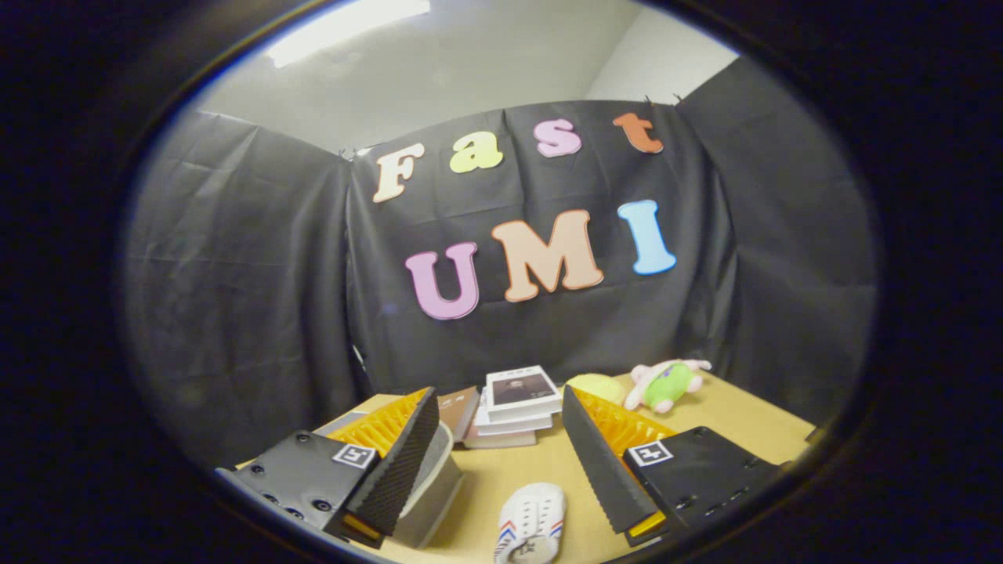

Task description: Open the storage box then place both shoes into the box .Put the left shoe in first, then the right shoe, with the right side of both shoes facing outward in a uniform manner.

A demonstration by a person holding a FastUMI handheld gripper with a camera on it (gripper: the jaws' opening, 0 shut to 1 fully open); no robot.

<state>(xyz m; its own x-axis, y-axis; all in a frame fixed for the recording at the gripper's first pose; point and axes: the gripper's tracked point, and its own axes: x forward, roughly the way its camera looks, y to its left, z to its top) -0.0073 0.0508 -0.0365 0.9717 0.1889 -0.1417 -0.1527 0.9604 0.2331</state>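
Gripper (497, 423) held above the table (752, 427), fingers spread wide apart w/ nothing between the pads, tilted up toward the booth wall. One white shoe (531, 533) w/ red and blue side stripes lies on the tabletop below and between the fingers, nearer the right finger, toe pointing away from camera; not touched by either finger. Grey storage box (429, 489) sits just beside and partly behind the left finger, which hides most of it; can't tell if lid is open or shut.

Other stuff: stack of books (517, 407) straight ahead beyond the fingertips, near the wall, w/ a brown book (458, 411) leaning at its left side. Yellow round item (597, 388) just right of the stack, partly behind the right fingertip. Pink-and-green plush toy (666, 384) further right by the wall. Books stand well apart from the shoe, w/ bare tabletop between them.
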